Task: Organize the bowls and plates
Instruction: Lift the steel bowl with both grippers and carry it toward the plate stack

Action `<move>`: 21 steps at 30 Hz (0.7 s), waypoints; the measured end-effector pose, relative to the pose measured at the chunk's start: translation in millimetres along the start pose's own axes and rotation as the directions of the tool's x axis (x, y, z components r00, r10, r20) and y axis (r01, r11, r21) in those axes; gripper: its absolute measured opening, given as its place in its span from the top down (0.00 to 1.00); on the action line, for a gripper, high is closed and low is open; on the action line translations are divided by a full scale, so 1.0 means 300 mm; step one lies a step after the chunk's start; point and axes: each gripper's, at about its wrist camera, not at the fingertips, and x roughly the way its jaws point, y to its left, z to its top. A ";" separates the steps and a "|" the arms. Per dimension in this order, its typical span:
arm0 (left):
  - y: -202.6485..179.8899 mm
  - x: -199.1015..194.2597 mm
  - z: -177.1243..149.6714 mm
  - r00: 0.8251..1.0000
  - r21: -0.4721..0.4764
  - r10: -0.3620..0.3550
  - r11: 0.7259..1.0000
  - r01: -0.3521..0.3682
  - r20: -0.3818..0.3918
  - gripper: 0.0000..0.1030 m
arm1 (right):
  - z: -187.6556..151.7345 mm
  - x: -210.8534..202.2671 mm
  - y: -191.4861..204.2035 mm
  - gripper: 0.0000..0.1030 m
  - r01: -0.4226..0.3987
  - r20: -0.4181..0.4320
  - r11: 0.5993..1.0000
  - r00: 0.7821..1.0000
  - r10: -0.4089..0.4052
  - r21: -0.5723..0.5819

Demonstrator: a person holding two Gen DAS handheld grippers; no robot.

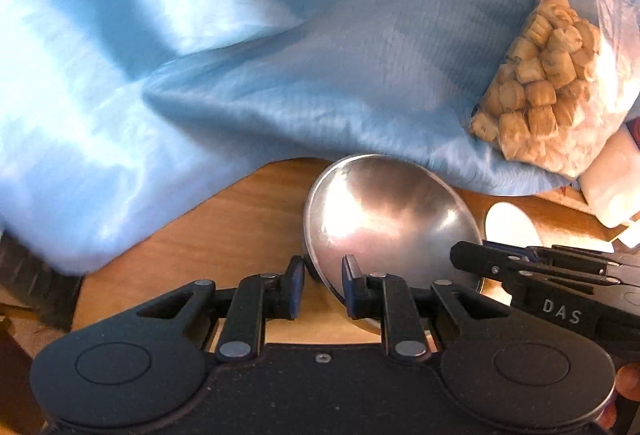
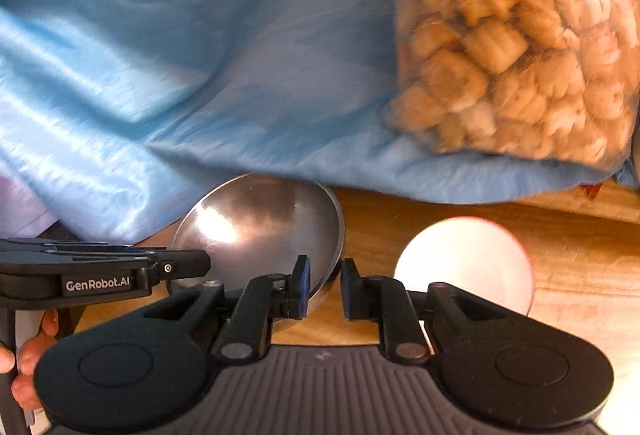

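A steel bowl (image 1: pixel 390 221) sits on the wooden table, its far rim under blue cloth; it also shows in the right wrist view (image 2: pixel 260 227). My left gripper (image 1: pixel 322 285) straddles the bowl's near-left rim, jaws slightly apart, one finger outside and one inside. My right gripper (image 2: pixel 324 283) straddles the bowl's near-right rim the same way. I cannot tell whether either pinches the rim. A white bowl with a red outside (image 2: pixel 466 267) stands to the right of the steel bowl; it also shows in the left wrist view (image 1: pixel 510 229).
Crumpled blue cloth (image 1: pixel 200 55) covers the table's far side and overhangs the steel bowl. A clear bag of biscuits (image 1: pixel 544 83) lies on the cloth at right, seen close in the right wrist view (image 2: pixel 512 35). A white box (image 1: pixel 612 179) sits at far right.
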 end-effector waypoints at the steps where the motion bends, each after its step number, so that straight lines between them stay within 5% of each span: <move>1: 0.003 -0.020 -0.010 1.000 0.002 0.010 1.000 -0.010 0.006 0.82 | -0.009 -0.005 0.013 0.84 -0.009 0.001 1.000 1.000 0.009 -0.011; 12: -0.044 -0.204 -0.078 0.995 0.035 0.003 0.999 -0.007 0.096 0.82 | -0.072 -0.181 0.048 0.84 -0.044 0.067 0.999 0.997 0.042 0.026; 21: -0.144 -0.275 -0.155 0.985 0.032 -0.123 0.992 0.120 0.124 0.82 | -0.163 -0.393 -0.043 0.83 0.002 0.115 0.996 0.993 -0.013 0.092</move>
